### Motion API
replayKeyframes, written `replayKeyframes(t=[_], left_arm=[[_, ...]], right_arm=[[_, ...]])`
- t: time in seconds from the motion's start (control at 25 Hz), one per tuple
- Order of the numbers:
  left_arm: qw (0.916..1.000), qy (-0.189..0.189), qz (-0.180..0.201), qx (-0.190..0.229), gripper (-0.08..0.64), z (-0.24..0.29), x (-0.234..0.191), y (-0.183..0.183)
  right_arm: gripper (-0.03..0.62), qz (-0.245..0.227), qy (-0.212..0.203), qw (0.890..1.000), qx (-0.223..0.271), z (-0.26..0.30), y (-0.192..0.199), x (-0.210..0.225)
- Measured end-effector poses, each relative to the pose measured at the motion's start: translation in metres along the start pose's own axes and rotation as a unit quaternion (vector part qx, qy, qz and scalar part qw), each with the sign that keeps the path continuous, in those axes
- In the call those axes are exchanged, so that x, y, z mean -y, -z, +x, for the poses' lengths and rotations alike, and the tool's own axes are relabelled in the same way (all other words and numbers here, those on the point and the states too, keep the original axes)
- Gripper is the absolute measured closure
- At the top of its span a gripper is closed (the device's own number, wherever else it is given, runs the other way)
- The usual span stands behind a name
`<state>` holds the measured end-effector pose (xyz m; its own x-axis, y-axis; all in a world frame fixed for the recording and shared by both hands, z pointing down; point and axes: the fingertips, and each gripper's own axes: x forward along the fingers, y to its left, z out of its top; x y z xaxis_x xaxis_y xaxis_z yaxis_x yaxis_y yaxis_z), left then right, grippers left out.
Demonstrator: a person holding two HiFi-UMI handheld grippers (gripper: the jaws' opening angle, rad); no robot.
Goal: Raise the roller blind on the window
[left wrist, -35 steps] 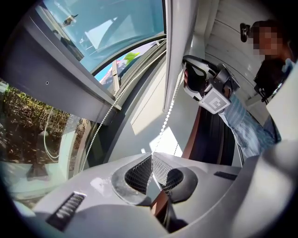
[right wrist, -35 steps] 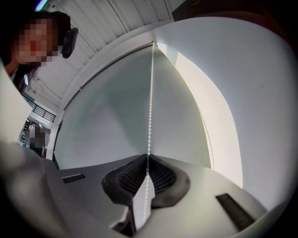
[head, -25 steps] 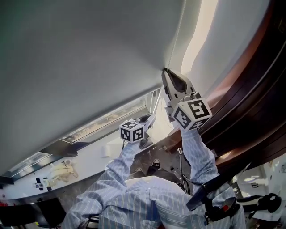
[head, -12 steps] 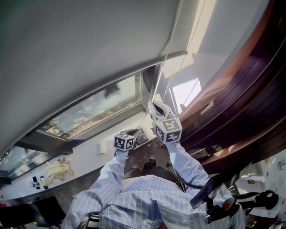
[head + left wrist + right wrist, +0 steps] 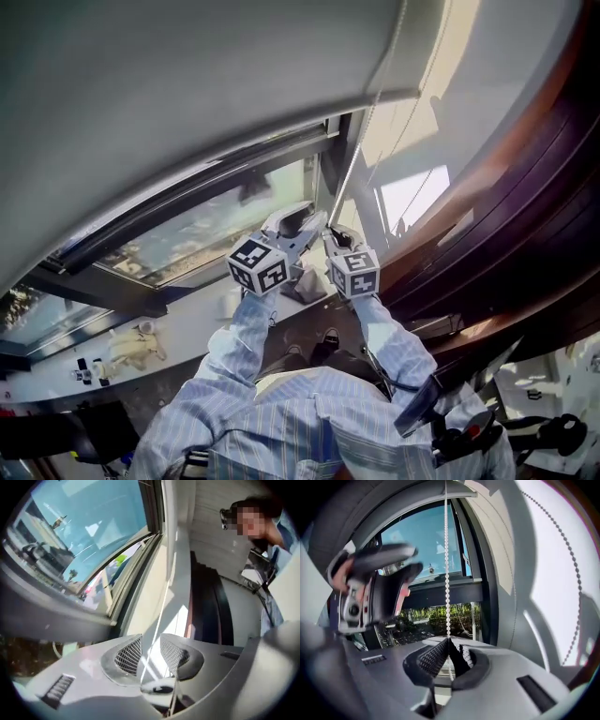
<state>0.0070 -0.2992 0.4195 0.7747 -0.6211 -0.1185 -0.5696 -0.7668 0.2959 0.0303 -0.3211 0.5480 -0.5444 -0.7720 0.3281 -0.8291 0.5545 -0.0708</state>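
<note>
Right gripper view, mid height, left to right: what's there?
left gripper → bead chain, pinched in the right gripper → dark window frame post → second chain run against the bright wall

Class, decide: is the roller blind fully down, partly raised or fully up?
Partly raised: the roller blind hangs partway down, with bare window glass showing below its bottom edge.
</note>
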Motion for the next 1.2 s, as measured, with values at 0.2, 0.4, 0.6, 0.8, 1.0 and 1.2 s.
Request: replayKeyframes(t=[0.2,0.4,0.6,0.8,1.0,1.2], left_arm=[[0.9931,0.071,0.065,0.068,0.445,0.052,0.048,-0.116],[0.9873,0.099,0.074,0.1,0.448,0.083,0.069,-0.163],[0.986,0.113,0.063,0.105,0.541,0.092,0.076,-0.162],[0.9832,0.128,0.047,0.121,0.545,0.088,0.076,-0.164],[0.9772,0.113,0.03,0.178,0.548,0.079,0.059,-0.164],[0.9896,0.086,0.028,0.112,0.549,0.083,0.038,-0.104]], right_arm=[[0.583,-0.005,0.003,1.0,-0.001,-0.002,0.004,0.0],[0.583,0.0,0.014,1.0,-0.003,-0.006,0.006,0.013],[0.583,0.003,0.016,1.0,0.003,-0.013,0.008,0.018],[0.583,0.003,0.013,1.0,0.015,-0.013,0.005,0.015],[0.583,0.004,0.004,1.0,0.015,-0.012,0.011,0.007],[0.583,0.025,0.005,0.998,-0.063,-0.006,0.076,0.002]])
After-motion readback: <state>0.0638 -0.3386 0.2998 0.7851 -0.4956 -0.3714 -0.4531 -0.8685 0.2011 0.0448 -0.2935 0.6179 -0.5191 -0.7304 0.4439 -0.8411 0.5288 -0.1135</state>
